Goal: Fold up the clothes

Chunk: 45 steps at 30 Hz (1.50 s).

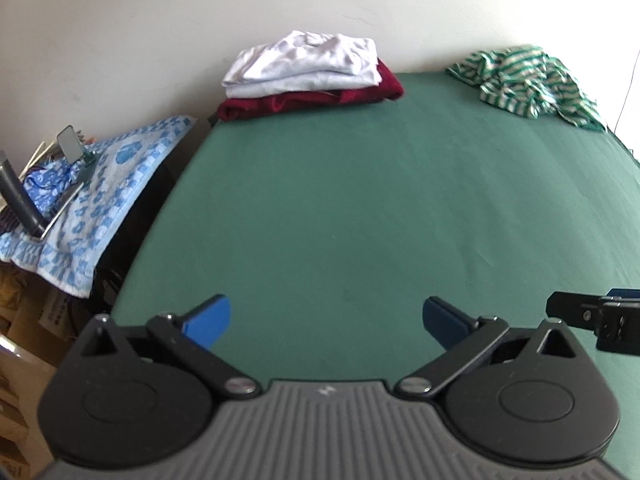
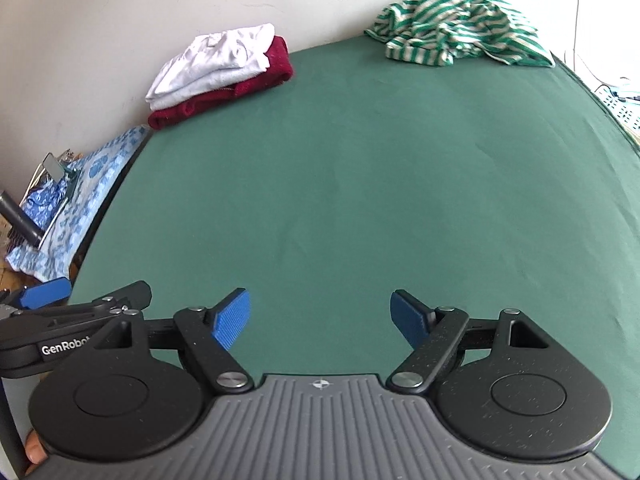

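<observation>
A crumpled green-and-white striped garment [image 1: 532, 80] [image 2: 460, 26] lies at the far right corner of the green table [image 1: 360, 208] [image 2: 360, 184]. At the far left edge sits a folded stack: a white garment [image 1: 304, 64] [image 2: 212, 64] on a dark red one [image 1: 320, 100] [image 2: 240, 88]. My left gripper [image 1: 326, 320] is open over the near edge, nothing between its blue pads. My right gripper [image 2: 322, 318] is open too and empty. Each gripper shows at the side of the other's view: the right gripper [image 1: 600, 316] and the left gripper [image 2: 60, 312].
A blue-and-white patterned cloth [image 1: 100, 200] [image 2: 80, 200] covers a lower surface left of the table, with a small mirror [image 1: 70, 144] and a dark handle [image 1: 20, 200] on it. A pale wall [image 1: 200, 20] runs behind. A basket [image 2: 624, 104] sits at the right edge.
</observation>
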{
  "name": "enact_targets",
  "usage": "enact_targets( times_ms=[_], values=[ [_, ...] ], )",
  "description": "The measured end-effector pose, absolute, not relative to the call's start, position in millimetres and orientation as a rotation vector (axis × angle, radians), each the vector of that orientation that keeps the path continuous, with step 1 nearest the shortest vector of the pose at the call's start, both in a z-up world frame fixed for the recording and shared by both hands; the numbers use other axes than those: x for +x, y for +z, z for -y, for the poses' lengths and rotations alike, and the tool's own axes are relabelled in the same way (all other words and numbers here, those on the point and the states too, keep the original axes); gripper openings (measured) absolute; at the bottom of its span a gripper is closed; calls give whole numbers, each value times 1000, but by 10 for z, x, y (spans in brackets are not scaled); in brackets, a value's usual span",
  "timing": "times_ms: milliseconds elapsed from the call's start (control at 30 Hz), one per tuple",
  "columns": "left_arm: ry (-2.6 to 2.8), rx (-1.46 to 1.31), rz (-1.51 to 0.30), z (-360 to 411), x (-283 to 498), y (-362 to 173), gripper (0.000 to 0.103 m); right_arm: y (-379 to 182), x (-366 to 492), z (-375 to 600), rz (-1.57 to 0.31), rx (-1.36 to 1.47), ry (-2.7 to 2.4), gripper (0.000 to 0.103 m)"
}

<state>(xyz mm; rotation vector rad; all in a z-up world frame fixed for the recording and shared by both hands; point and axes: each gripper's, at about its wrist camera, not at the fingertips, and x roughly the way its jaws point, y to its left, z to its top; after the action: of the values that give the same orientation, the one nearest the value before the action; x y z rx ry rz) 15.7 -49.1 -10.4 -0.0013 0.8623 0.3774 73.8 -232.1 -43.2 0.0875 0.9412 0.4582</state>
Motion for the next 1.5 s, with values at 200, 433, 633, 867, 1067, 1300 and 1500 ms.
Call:
enact_targets(
  times_ms=[200,433,633,867,1067,1300,1500],
  values=[
    [395,25,-867,657,77,-67,102,-463,595,2343,-933,54,490,80],
    [399,-19,-848,308,26,58,102,-358,392,2003,-866,6,476,80],
    [427,111,-888,-107,29,127,102,-313,347,1565,-852,59,365,84],
    [393,118,-853,-589,-72,249,102,-247,238,1038,-871,80,277,86],
    [347,61,-819,-989,-180,366,102,-119,31,788,-813,80,219,86],
    [359,22,-782,-1139,-293,412,102,-12,11,630,-786,67,222,87],
    [394,-22,-769,-1198,-371,452,102,66,25,541,-767,54,250,87]
  ],
)
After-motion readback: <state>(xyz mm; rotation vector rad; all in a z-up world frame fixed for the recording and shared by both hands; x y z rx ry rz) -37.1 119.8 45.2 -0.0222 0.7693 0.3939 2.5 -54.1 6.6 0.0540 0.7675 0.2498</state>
